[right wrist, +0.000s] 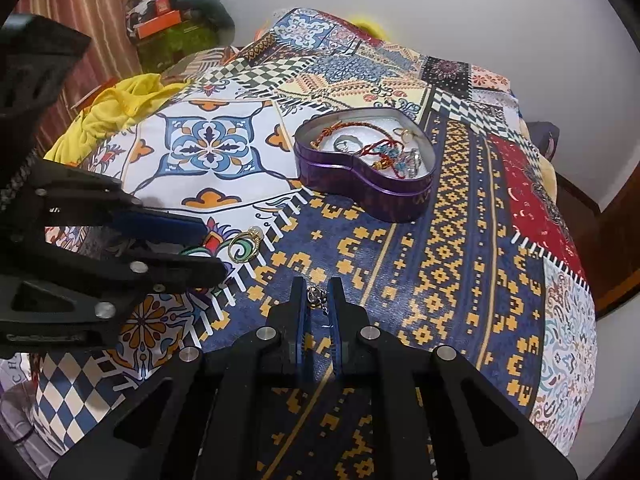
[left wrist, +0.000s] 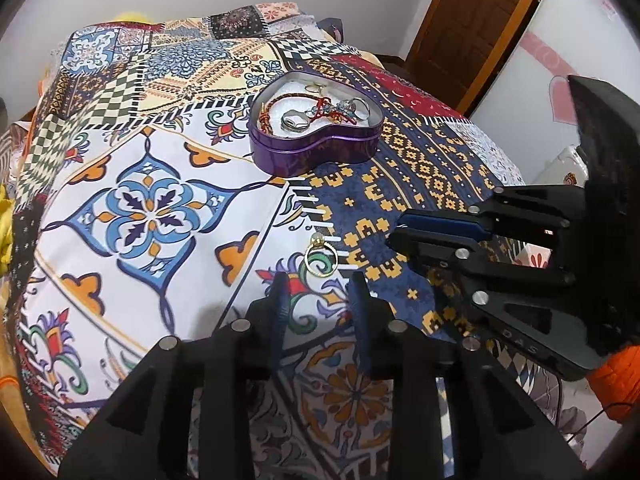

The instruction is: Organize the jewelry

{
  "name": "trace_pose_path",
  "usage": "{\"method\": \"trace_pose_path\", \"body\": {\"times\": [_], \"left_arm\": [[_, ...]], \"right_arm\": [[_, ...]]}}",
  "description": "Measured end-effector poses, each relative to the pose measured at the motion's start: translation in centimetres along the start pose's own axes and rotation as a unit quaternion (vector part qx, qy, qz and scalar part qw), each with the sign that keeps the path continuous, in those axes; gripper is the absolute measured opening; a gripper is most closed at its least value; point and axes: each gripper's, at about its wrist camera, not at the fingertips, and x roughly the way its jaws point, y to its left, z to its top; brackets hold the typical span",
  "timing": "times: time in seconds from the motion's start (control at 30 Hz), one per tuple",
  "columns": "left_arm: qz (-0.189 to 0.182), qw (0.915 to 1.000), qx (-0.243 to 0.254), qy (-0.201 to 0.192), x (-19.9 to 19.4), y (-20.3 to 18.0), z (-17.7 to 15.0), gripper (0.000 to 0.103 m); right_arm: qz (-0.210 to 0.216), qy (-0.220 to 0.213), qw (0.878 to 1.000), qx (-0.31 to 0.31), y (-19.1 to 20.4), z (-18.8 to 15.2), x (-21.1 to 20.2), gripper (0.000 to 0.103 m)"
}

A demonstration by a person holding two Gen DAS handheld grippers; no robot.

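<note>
A gold ring (left wrist: 318, 243) (right wrist: 256, 234) lies flat on the patterned cloth, just ahead of my left gripper (left wrist: 319, 282) (right wrist: 214, 248). That gripper's jaws stand apart with nothing between them. My right gripper (right wrist: 317, 286) (left wrist: 396, 230) is shut on a small silver charm (right wrist: 316, 295), with a bit of chain dangling below it. Farther back sits a purple heart-shaped tin (left wrist: 316, 150) (right wrist: 360, 196), lid off, holding red and blue cord bracelets and silver rings on a white lining.
A patchwork cloth (left wrist: 152, 216) (right wrist: 440, 260) covers the whole surface and drops off at its edges. Yellow fabric (right wrist: 116, 100) is bunched at the far left, with clutter (right wrist: 172, 12) behind it. A wooden door (left wrist: 472, 20) stands at the back right.
</note>
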Motion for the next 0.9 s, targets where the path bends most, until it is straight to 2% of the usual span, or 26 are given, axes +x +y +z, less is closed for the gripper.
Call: {"method": "trace_pose_path", "body": {"times": [0.27,0.3,0.33,0.47,0.67,0.9], "left_arm": [[0.001,0.9999,-0.012,0.003,1.5,0.0,1.3,0.029],[0.004,0.9999,-0.012,0.001,1.6,-0.1,1.3,0.027],[0.016,0.9998,-0.006,-0.001,1.6,-0.2,1.4,0.018],[0.038,0.9991,0.015,-0.006,1.5,-0.8,1.3,0.018],[0.026,0.9994,0.008,-0.02,0.3,-0.6,1.5,0.018],[0.02,0.998,0.006,-0.059,-2.2,-0.3,3.5,0.018]], "right_arm": [[-0.005,-0.022,0.999,0.022,-1.2,0.6,-1.5,0.009],[-0.006,-0.025,0.999,0.024,-1.3,0.7,-1.6,0.009],[-0.007,-0.027,0.999,0.025,-1.4,0.7,-1.7,0.009],[-0.006,-0.036,0.999,0.034,-1.9,1.1,-2.3,0.009],[-0.009,-0.06,0.997,0.045,-2.8,2.5,-3.4,0.009],[-0.016,-0.103,0.993,0.056,-3.5,5.1,-5.3,0.009]]}}
